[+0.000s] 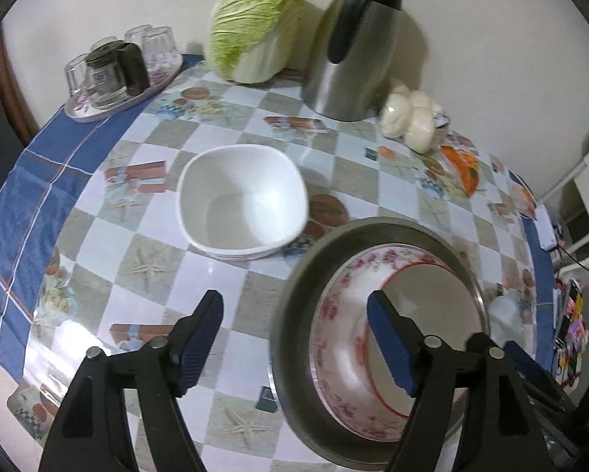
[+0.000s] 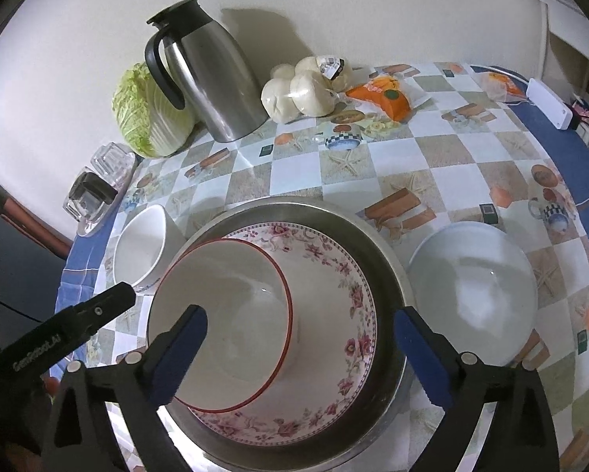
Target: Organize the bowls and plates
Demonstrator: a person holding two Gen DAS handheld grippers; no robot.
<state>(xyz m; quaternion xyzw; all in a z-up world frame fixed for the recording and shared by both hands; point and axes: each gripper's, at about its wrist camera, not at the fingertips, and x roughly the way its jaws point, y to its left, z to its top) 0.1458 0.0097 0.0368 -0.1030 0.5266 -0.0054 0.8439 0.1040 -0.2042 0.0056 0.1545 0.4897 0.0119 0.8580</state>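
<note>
On the checkered tablecloth [image 2: 444, 181] we see a steel basin [image 2: 385, 275] holding a floral-rimmed bowl [image 2: 334, 275], and inside that a red-rimmed white bowl [image 2: 231, 314], nested and tilted toward the left side of the basin in the right wrist view.

Right gripper [image 2: 300, 350] hangs over this stack, jaws spread wide, nothing between the pads. One blue pad [image 2: 180, 358] sits over the red-rimmed bowl, the other over the basin's right rim; we can't tell whether either touches.

Left gripper [image 1: 294, 334] is also spread, nothing gripped. Its left finger is over bare cloth, its right finger [image 1: 389, 342] over the inside of the nested bowls. Basin rim runs between the two fingers in the left wrist view. Its black finger shows in the right wrist view at the lower left, near the square bowl.

Other task items:
- square white bowl [image 1: 243, 200], upright, empty, just left of the basin, apart from it.
- white plate-like dish [image 2: 471, 295], just right of the basin; we can't tell if they touch.

Along the wall: napa cabbage [image 1: 255, 27], steel thermos jug [image 2: 212, 74] beside it, bagged white buns [image 2: 302, 90], orange packet [image 2: 389, 98]. Tray of upturned glasses [image 1: 117, 70] sits at the far left table edge. White box [image 2: 550, 104] lies at the far right edge.
</note>
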